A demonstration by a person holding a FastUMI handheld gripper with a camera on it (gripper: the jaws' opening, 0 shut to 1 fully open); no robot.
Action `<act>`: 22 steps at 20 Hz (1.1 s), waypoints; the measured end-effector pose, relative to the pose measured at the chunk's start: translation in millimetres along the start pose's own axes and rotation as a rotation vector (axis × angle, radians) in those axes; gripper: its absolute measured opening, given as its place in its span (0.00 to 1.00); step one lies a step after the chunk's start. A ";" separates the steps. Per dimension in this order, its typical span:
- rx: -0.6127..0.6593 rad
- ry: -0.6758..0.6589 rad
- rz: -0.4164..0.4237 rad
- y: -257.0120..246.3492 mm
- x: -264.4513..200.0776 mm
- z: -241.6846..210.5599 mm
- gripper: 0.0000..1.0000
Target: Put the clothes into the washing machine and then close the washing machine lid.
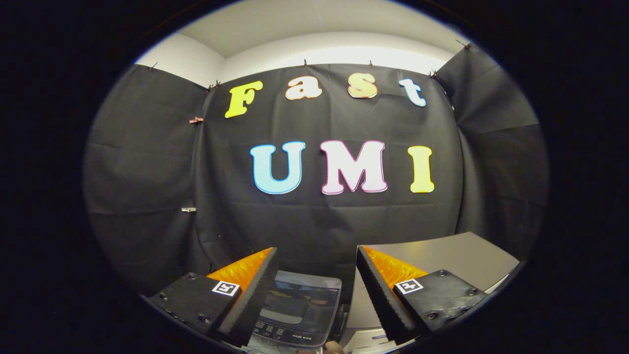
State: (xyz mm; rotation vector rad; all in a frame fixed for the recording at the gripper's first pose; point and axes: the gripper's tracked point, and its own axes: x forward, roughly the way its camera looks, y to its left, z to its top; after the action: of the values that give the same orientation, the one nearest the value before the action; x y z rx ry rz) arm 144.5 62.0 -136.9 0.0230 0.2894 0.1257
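Right up close, the gripper [314, 287] sits with its jaws spread wide and nothing between them. The left finger [245, 300] and the right finger [381, 295] are black wedges with orange backs, each carrying a small square marker tag. Their ribbed inner faces stand well apart, and neither touches anything.

Down in the gap between the fingers, just ahead of them, there is the washing machine [297, 314]. It is seen from above, a small grey top-loader with a dark glossy lid [304, 300] lying flat and shut. A control panel [290, 333] with rows of small buttons runs along its near side. Reflections of colour swim across the lid glass. Right at the near side, below the panel, a small rounded brownish shape [335, 348] pokes in, possibly a fingertip, though it is too cropped to call.

Beside the machine, behind the right finger, a flat grey surface [442, 260] stretches away, smooth and bare where it shows; it could be a worktop or the top of a cabinet.

Further out, black cloth [147, 187] hangs as the booth wall on three sides, creased and pinned along its top with small clips. Above the cloth, a pale wall [334, 51] and a light ceiling close the scene.
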 end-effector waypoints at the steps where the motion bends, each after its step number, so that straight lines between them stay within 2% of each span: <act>1: -0.006 -0.023 0.000 -3.6 -11.5 7.5 0.99; 7: -0.010 -0.130 -0.009 -26.9 -77.8 40.4 0.99; 11: -0.020 -0.129 0.005 -36.3 -115.1 32.3 0.98; 17: 0.020 -0.111 -0.007 -48.0 -152.7 19.9 0.99; 22: 0.020 -0.145 -0.014 -45.7 -171.1 32.3 0.99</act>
State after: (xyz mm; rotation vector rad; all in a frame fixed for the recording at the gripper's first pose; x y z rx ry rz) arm -3.5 -5.1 -59.4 0.0502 0.1460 0.1069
